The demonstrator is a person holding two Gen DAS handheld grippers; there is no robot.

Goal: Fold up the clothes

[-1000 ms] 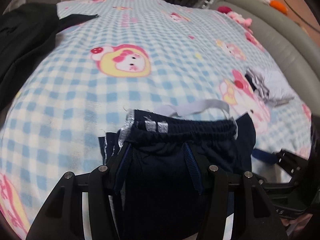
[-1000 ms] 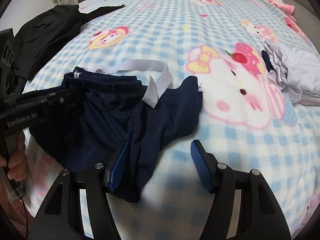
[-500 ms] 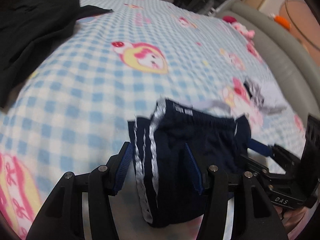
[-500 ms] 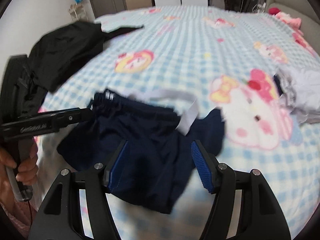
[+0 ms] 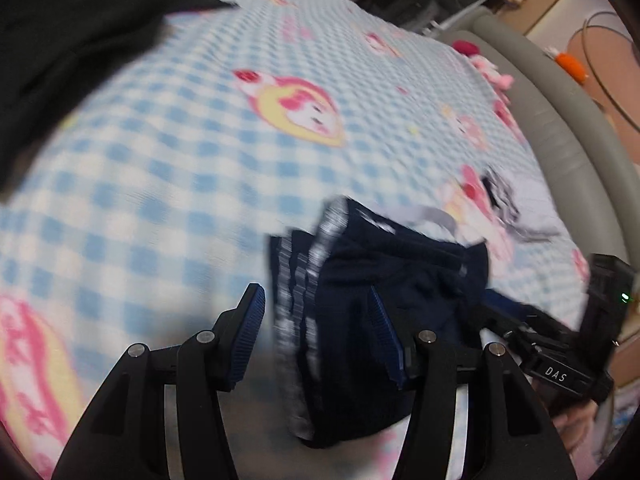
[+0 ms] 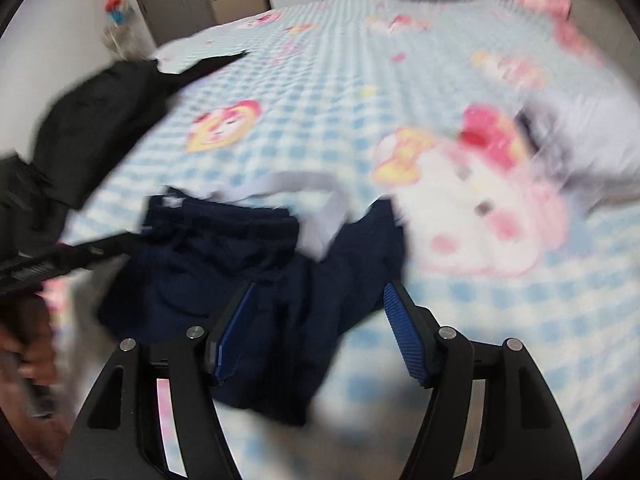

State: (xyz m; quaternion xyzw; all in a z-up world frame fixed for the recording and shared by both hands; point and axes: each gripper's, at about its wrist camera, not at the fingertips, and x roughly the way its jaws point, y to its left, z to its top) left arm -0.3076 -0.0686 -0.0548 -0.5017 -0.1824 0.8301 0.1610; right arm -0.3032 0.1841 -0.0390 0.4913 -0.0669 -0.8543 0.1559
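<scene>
Lying bunched on the checked bed cover (image 5: 168,184), the navy shorts (image 5: 360,320) sit partly folded, their striped side seam turned up between the jaws of the left gripper (image 5: 316,332). Left of those jaws there is only bare blanket, and further off to the upper left a black garment (image 5: 60,40) waits its turn. The left jaws stand spread: the left pad is clear of the cloth, while the right pad lies against or just over the fabric, so nothing appears pinched. To their right the right gripper (image 6: 320,328) reaches in from the side, likely so the two tools can work opposite edges of one fold. In its own view its jaws are also spread, with the nearer leg of the shorts lying between and under them, untouched as far as the blur allows. A pale grey waistband strip (image 6: 320,204) trails beyond the jaws, and a folded light garment (image 6: 588,136) rests far right.

Compared with a second ago, the left view has swung: the shorts then filled the gap between its jaws squarely, now they sit toward the right pad with the stripes showing. The right jaws then had cloth only at the left pad; now cloth spans more of the gap.
</scene>
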